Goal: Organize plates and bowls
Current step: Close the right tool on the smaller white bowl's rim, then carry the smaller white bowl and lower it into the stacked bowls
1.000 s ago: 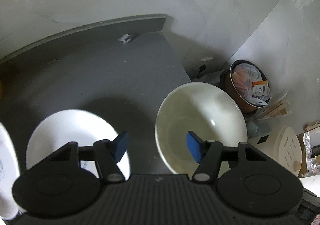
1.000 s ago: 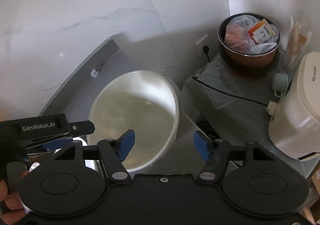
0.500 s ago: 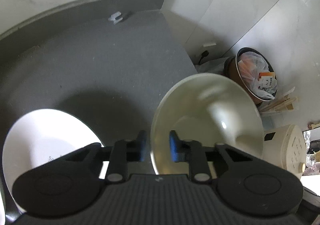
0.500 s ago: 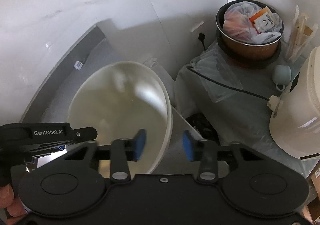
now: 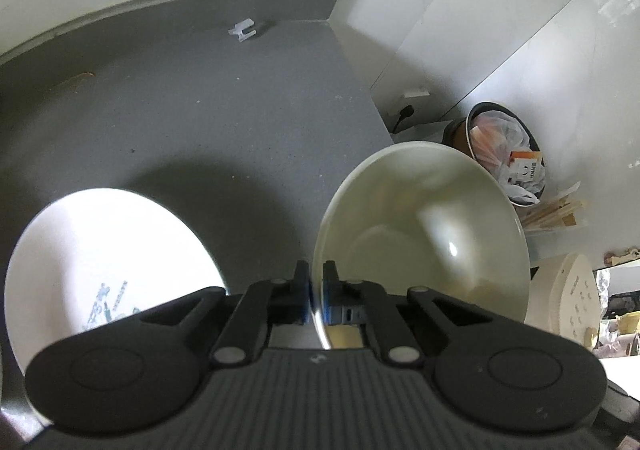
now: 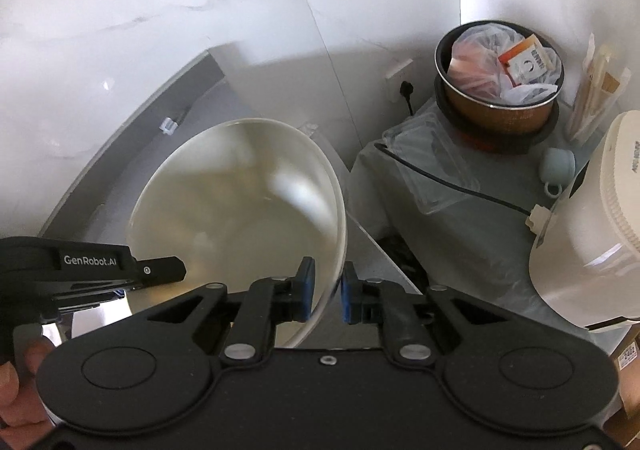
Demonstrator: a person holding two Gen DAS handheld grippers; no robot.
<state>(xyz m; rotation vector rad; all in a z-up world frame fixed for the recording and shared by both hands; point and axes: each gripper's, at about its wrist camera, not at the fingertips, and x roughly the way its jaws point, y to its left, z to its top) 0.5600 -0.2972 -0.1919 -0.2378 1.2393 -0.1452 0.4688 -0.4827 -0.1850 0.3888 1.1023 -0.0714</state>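
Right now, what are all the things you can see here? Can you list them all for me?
bowl: one, cream, lifted at the counter's right edge, rim pinched on both sides
plate: one, white with blue print, on the counter, left
counter: one, grey
small clip: one, white, at the counter's back
pot: one, brown, stuffed with bags and packets, right
cooker: one, white, far right
cup: one, pale blue, beside the cooker
left gripper: black, blue fingers shut on the bowl rim
right gripper: black, blue fingers either side of the rim
hand: one, lower left
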